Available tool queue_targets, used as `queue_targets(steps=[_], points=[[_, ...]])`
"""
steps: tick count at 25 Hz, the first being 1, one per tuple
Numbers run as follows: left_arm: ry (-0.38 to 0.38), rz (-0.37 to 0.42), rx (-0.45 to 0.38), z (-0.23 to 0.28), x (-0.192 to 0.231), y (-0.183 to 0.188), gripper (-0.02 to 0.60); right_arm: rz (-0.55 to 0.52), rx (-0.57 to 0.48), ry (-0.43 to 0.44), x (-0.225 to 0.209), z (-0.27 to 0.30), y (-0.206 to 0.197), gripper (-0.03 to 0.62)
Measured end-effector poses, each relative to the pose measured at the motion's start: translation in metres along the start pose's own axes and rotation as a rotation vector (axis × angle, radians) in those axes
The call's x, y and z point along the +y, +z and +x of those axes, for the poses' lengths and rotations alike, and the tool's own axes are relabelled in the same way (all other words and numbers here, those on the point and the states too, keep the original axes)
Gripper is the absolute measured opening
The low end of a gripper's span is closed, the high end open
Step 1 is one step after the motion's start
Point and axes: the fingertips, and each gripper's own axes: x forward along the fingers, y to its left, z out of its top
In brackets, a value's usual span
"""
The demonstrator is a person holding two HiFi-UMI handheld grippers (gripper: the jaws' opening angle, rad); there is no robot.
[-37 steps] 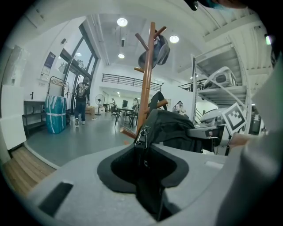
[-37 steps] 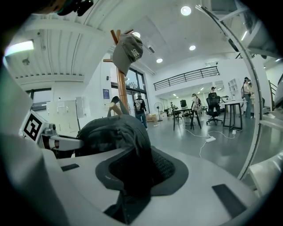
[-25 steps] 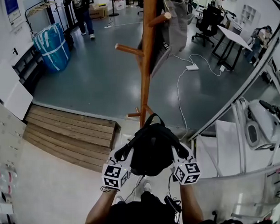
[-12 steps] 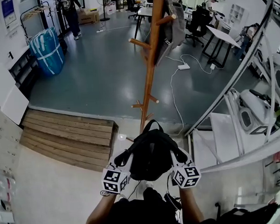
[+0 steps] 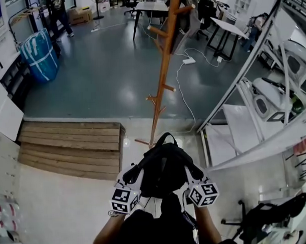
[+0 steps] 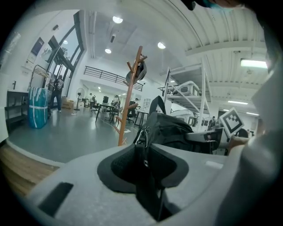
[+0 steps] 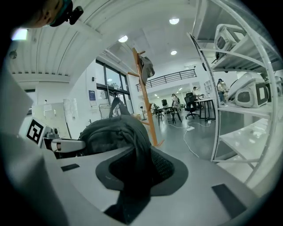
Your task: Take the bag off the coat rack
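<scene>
A black bag [image 5: 163, 166] hangs between my two grippers, off the wooden coat rack [image 5: 162, 68], which stands farther ahead on the grey floor. My left gripper [image 5: 133, 175] is shut on the bag's left side, black fabric and a zipper pull [image 6: 141, 137] pinched between its pads. My right gripper [image 5: 192, 171] is shut on the bag's right side, dark fabric [image 7: 132, 150] bunched between its jaws. The bag's top loop [image 5: 162, 138] stands up. A grey garment [image 5: 185, 20] still hangs high on the rack, whose post [image 7: 145, 99] also shows in the right gripper view.
A wooden platform [image 5: 68, 147] lies to the left. White metal shelving [image 5: 253, 115] with machines stands close on the right. A blue wrapped bundle [image 5: 39, 53] and a person [image 5: 56, 10] are at the far left; desks and chairs [image 5: 209, 12] and a floor cable [image 5: 184, 88] lie beyond the rack.
The bag stays gripped by both grippers while I back away: the coat rack has receded and shifted up in the head view, and more floor and shelving show.
</scene>
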Motion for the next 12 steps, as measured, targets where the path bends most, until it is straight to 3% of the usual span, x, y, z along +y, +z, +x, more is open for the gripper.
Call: queue_targets(steps=[12], points=[[-0.027, -0.034, 0.041, -0.063, -0.040, -0.032, 0.095, 0.056, 0.024, -0.002, 0.030, -0.075, -0.039, 0.092]])
